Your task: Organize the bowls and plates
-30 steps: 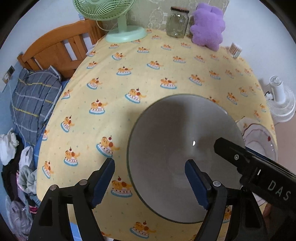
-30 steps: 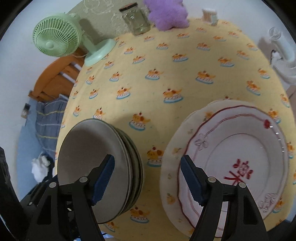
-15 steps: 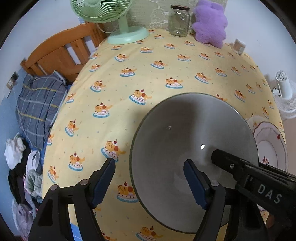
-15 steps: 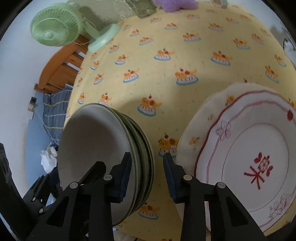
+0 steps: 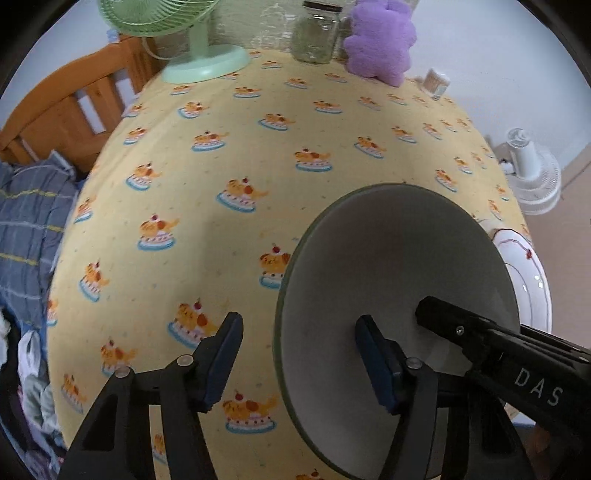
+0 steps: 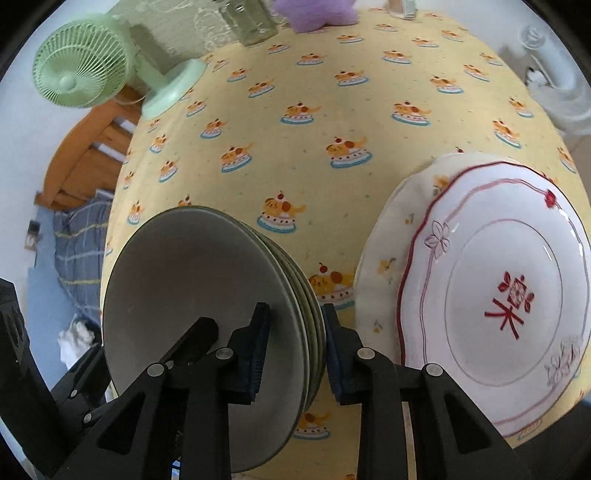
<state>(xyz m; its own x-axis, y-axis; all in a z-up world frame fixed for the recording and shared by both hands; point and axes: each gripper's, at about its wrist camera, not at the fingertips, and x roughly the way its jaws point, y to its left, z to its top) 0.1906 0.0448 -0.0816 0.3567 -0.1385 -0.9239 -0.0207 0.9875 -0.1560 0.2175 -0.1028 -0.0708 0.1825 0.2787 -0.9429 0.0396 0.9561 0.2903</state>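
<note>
A stack of grey bowls with green rims [image 6: 192,295] stands at the table's near left. My right gripper [image 6: 295,354] is shut on the stack's near right rim, one finger inside the top bowl and one outside. In the left wrist view the top grey bowl [image 5: 388,273] fills the lower right. My left gripper [image 5: 295,358] is open; its right finger [image 5: 373,362] is over the bowl's inside and its left finger is over the cloth, the bowl's rim between them. A white plate with red trim [image 6: 498,295] lies on a cream plate [image 6: 384,258] at the right.
A yellow tablecloth with cake prints [image 5: 258,147] covers the table. At the far edge stand a green fan [image 5: 199,62], a glass jar [image 5: 314,33], a purple plush [image 5: 380,40] and a small cotton-swab box [image 5: 436,81]. A wooden bed frame [image 5: 55,110] is at the left.
My right gripper has moved left and closed from wide open onto the rim of the bowl stack. My left gripper has stayed open over the stack's left rim.
</note>
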